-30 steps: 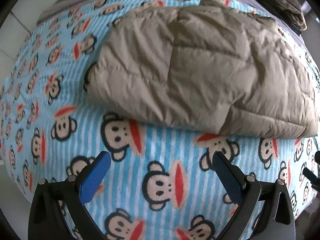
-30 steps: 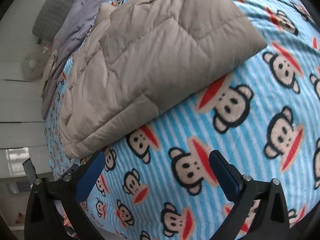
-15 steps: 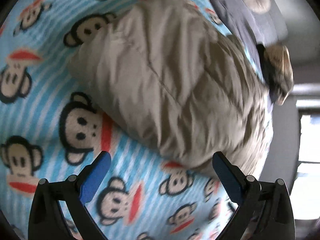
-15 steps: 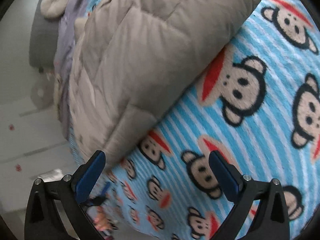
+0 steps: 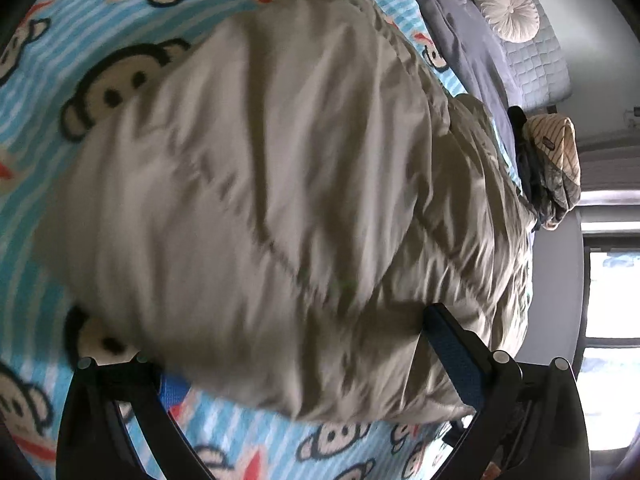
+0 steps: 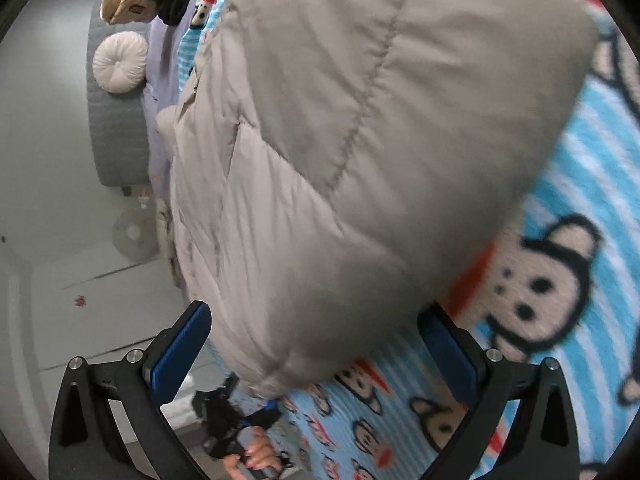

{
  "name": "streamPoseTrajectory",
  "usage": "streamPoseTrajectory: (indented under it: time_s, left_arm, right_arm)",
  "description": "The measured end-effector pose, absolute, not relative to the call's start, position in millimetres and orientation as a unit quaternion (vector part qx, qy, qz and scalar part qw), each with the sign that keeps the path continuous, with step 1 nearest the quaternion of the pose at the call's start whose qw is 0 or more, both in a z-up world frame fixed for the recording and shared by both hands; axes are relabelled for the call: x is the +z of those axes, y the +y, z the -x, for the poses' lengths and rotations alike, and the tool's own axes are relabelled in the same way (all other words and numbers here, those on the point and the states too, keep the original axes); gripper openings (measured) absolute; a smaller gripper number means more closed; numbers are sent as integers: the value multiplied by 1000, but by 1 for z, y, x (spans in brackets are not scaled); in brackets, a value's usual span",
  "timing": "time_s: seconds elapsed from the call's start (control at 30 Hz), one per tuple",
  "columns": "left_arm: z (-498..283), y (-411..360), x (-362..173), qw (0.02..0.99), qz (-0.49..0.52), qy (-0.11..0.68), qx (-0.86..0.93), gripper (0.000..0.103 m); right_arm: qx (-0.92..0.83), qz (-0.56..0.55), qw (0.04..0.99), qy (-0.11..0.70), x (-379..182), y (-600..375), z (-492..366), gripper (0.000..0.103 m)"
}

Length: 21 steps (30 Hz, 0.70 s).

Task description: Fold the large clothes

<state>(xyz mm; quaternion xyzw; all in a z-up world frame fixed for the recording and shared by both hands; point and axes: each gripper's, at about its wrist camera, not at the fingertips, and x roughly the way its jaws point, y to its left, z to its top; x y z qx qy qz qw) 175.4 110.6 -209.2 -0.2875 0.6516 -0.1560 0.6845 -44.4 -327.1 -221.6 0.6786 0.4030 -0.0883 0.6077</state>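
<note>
The jacket [image 5: 280, 184], a tan quilted one already folded into a thick pad, lies on the bed [image 5: 36, 60] over the monkey-print blanket, with its long axis running from the near edge of the bed toward the head end, where a round cushion [image 5: 507, 10] sits.

The left gripper [image 5: 308, 354] has its fingers spread wide, and the near edge of the jacket bulges right between them: one blue pad [image 5: 452, 356] is pressed against the fabric on the far side, the other sits low at the blanket [image 5: 172, 390], half hidden under the fold. Nothing is pinched yet.

The right gripper [image 6: 316, 350] is also wide open and straddles the jacket's near corner [image 6: 280, 360], which hangs just at the side edge of the bed, with the floor visible beyond it. In the same view, below that corner, a hand [image 6: 256, 456] holds the other tool.

Both grippers are about equally close. The jacket lies straight ahead of each, so the next move likely depends on closing on that near edge.
</note>
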Motion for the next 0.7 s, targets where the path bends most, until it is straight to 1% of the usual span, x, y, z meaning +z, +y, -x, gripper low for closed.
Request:
streamPoseTrajectory:
  time_s: [0.27,0.33,0.37,0.4,0.43,0.47,0.5,0.53,0.57,0.63,0.7]
  left_arm:
    - [-185,100,-223,696,308,637,-123,101]
    - [-182,99,-216,707,301,629,-118,82]
    - [-180,99,-213,709,302,624,-128,54]
    - [-181,98,-209,705,310,621,-144,36]
    - [-181,98,-204,706,312,618,-151,32]
    - [-181,97,-199,710,308,613,-156,23]
    - [-181,95,-192,717,299,608,-164,20]
    - [-180,93,-184,724,289,603,-170,19]
    - [-177,92,-175,731,279,596,-180,19]
    - [-172,90,-162,738,269,588,-192,18]
    - [-163,95,-151,739,264,585,-204,18]
  right_arm:
    - [-70,-679,618,390,-242,-324,2,103]
    - [-76,-687,612,384,-242,-326,2,103]
    - [-80,-695,606,379,-241,-327,3,101]
    - [-84,-700,602,377,-240,-329,5,99]
    - [-92,-703,596,376,-240,-330,8,85]
    - [-100,-707,589,378,-240,-332,10,61]
    - [-99,-712,586,374,-239,-333,11,52]
    - [-96,-713,587,371,-236,-333,11,40]
    - [-94,-710,592,369,-232,-333,11,31]
    - [-88,-697,607,371,-219,-333,11,25]
    - [-76,-692,616,369,-209,-334,13,23]
